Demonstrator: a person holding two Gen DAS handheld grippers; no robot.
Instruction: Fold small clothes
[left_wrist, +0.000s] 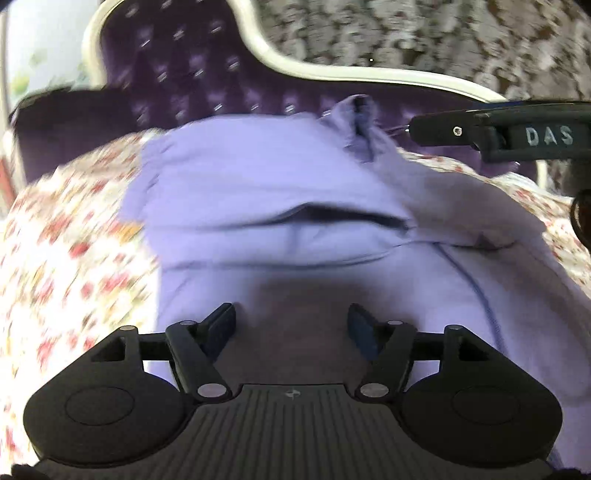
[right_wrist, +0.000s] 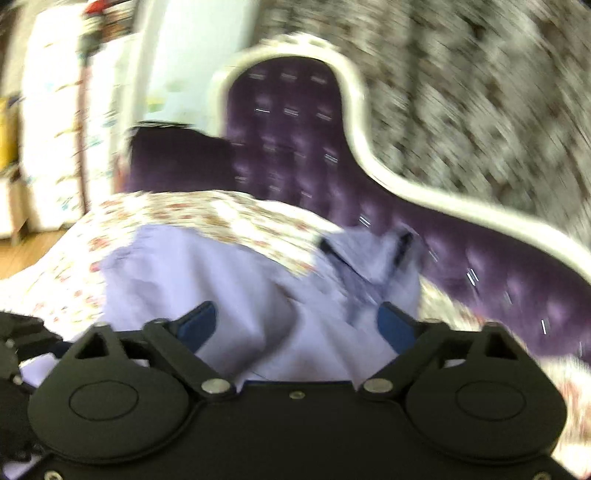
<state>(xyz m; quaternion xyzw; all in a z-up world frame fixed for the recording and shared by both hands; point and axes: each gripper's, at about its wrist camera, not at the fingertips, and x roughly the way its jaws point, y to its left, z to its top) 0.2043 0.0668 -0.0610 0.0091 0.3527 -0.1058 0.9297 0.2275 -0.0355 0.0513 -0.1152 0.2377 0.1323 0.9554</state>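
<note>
- Left gripper (left_wrist: 291, 325): jaws are seen spread wide; nothing is pinched between the dark pads (left_wrist: 221, 323). It is held just above the near part of a lilac garment (left_wrist: 258, 177).
- Right gripper (right_wrist: 295, 325): jaws are likewise spread apart, blue-faced pads (right_wrist: 197, 325) on either side of lilac cloth, with no pinch made. The view is heavily motion-blurred.
- In the left wrist view, the right gripper (left_wrist: 413, 129) is seen from the side at upper right, marked "DAS"; its tip lies near a raised, bunched corner of the garment. Contact cannot be told.
- Lilac garment (right_wrist: 177, 266): spread on a floral bedsheet (left_wrist: 66, 240), partly folded over itself, a dark open slit running across the middle. A stitched seam is noted along its right side.
- Floral bedsheet (right_wrist: 207, 210): white with red and yellow flowers, seen around the garment's left and far sides.
- Behind: a tufted purple headboard (left_wrist: 199, 77) with a cream curved frame (left_wrist: 266, 51); mottled grey-brown wall (left_wrist: 443, 33) beyond.
</note>
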